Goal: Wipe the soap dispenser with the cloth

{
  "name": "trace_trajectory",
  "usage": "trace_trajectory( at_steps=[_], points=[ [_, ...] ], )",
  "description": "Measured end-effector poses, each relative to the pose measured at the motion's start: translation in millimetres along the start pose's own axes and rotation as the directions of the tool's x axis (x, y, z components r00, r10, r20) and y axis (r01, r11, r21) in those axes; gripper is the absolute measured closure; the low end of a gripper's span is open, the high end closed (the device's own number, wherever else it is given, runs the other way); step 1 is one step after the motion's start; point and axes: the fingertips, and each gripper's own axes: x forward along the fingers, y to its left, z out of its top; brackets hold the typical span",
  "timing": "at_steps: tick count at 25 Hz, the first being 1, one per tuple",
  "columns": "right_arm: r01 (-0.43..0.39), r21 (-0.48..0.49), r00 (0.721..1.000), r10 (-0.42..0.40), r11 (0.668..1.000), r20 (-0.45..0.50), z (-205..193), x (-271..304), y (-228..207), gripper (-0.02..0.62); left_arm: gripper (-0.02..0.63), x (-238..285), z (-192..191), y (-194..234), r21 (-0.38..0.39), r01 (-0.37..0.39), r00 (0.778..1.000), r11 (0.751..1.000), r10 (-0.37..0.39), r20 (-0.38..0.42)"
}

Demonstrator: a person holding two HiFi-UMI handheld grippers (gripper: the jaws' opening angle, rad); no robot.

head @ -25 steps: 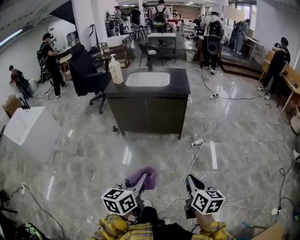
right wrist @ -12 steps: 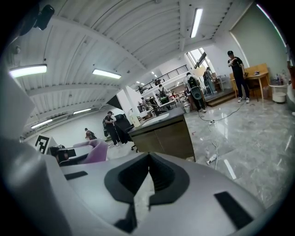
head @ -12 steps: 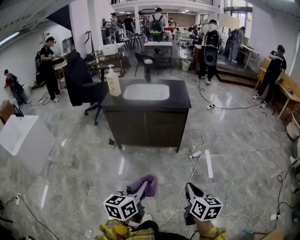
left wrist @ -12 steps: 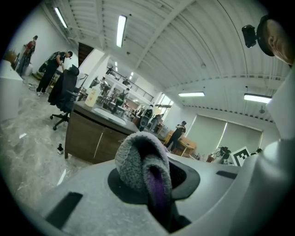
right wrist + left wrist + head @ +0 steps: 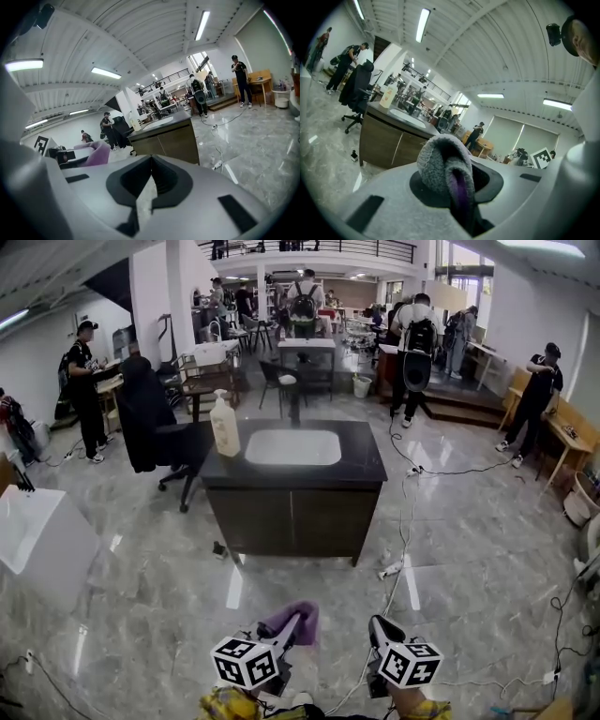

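Observation:
A cream pump soap dispenser stands on the left end of a dark sink cabinet's countertop, well ahead of me across the floor. My left gripper is low in the head view, shut on a purple-and-grey cloth. In the left gripper view the bunched cloth fills the space between the jaws, and the soap dispenser is small and far off to the left. My right gripper is beside the left one, shut with nothing in it. The right gripper view shows the cabinet and the cloth.
A white basin is set in the countertop. A black office chair stands left of the cabinet and a white box lies further left. Cables trail over the marble floor on the right. Several people stand at the back.
The cabinet and dispenser have grown larger and lower in the head view. Both grippers have travelled forward with me, the cloth still in the left one.

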Motion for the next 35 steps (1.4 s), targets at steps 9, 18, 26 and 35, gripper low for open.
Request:
trace_trajectory(
  at_steps=[9,18,26,35],
  points=[
    [0.032,-0.006,0.999,-0.032,0.999,-0.001,0.5,24.2,18.1,0.589,0.557,-4.6,9.2,28.4,0.015,0.023,1.000,1.000,-0.023,-0.011],
    [-0.005,-0.029,1.000,0.005,1.000,0.001,14.3,58.9,13.2,0.589,0.557,8.5,21.2,52.6,0.012,-0.031,0.999,0.999,0.031,0.018],
    [-0.041,-0.072,0.999,0.044,0.997,0.033,68.9,112.5,-14.3,0.589,0.557,61.7,63.4,68.8,0.028,-0.091,0.994,0.995,0.089,0.067],
    [-0.066,-0.072,0.998,0.065,0.995,-0.013,102.3,169.8,-52.2,0.589,0.557,129.8,85.9,88.2,0.002,-0.114,0.991,0.993,0.114,0.067]
  ],
)
